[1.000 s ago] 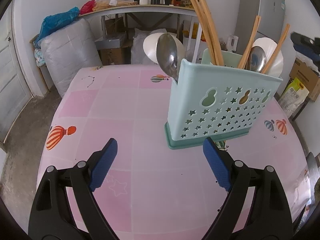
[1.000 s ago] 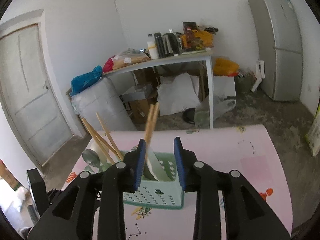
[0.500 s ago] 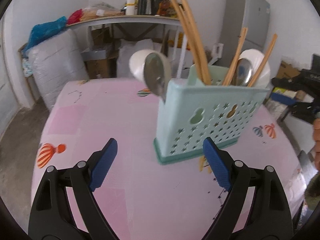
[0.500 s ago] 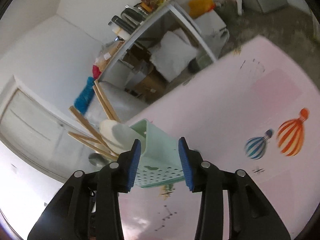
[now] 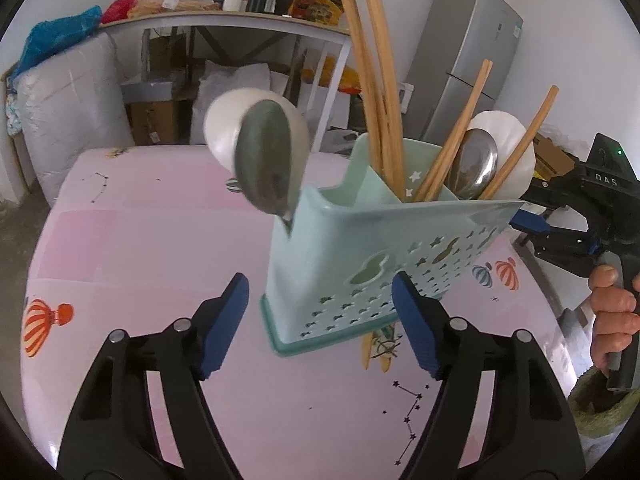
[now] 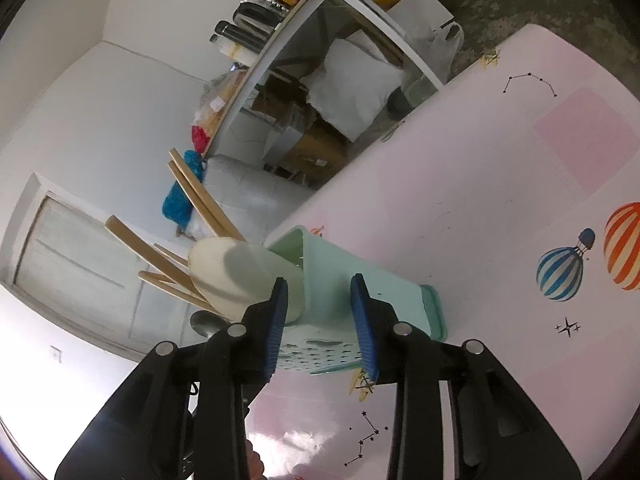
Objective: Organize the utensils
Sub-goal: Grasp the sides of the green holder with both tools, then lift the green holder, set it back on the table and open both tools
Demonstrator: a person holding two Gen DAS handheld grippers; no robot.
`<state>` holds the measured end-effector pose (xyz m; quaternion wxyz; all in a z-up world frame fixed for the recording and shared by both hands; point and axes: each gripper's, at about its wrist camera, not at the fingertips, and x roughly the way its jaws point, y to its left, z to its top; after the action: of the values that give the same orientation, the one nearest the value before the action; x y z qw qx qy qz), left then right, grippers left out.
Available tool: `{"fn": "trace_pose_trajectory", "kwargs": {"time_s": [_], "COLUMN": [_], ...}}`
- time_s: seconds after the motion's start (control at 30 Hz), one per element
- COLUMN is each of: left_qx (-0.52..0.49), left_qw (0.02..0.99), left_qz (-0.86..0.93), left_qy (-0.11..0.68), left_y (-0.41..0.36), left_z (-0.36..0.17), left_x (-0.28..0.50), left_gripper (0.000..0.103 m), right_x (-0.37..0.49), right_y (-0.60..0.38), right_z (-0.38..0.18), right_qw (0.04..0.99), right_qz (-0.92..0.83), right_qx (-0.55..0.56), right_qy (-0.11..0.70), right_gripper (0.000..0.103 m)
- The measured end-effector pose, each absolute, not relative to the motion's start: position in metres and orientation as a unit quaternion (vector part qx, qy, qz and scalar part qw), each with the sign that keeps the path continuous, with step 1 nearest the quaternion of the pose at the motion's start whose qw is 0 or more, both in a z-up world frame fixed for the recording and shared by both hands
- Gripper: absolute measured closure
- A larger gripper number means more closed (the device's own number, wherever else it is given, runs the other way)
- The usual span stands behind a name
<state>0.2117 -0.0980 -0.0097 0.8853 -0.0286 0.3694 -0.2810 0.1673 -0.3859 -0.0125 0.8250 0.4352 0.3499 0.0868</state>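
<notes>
A pink table (image 5: 132,248) printed with balloons is seen beneath and ahead of both grippers. Beyond the fingers, at the far wall, a fridge (image 5: 460,68) and a cluttered shelf (image 5: 224,24) are seen.

A mint caddy (image 5: 384,256) is held tilted just ahead of the left gripper (image 5: 320,320), its base lying between that gripper's fingertips and its rim leaning away to the upper right. It is clamped at its right end by the right gripper (image 6: 318,320), whose blue pads (image 6: 362,320) are closed on the end wall, one on the outside and one inside the rim. Whether the base touches the table cannot be told. The left gripper's fingers (image 5: 416,332) are spread wide, with nothing between them touched.

In the caddy, white ladles (image 5: 228,128) are seen at both ends, with steel spoons (image 5: 266,168) in front of them; the left spoon leans out over the left corner. Wooden chopsticks (image 5: 372,80) stand in the middle and right compartments, fanned upward past the rim.

The person's hand (image 5: 612,312) is seen on the right gripper's handle, to the right of the left fingers.
</notes>
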Motion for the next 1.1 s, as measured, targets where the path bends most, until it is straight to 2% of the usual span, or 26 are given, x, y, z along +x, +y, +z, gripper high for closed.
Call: {"fn": "trace_pose_trajectory", "kwargs": {"time_s": [0.17, 1.1], "left_qx": [-0.021, 0.007], "left_qw": [0.883, 0.873], "left_qz": [-0.290, -0.288], "left_qy": [0.369, 0.393], "left_y": [-0.110, -0.107], "left_z": [-0.015, -0.008], "left_x": [0.210, 0.162], "left_gripper": [0.037, 0.036], "right_x": [0.165, 0.108], "right_y": [-0.385, -0.372], "right_z": [-0.010, -0.013], "right_qw": [0.818, 0.794], "right_qz": [0.075, 0.027], "right_qx": [0.444, 0.499], "right_qy": [0.358, 0.346], "right_gripper": [0.073, 0.073]}}
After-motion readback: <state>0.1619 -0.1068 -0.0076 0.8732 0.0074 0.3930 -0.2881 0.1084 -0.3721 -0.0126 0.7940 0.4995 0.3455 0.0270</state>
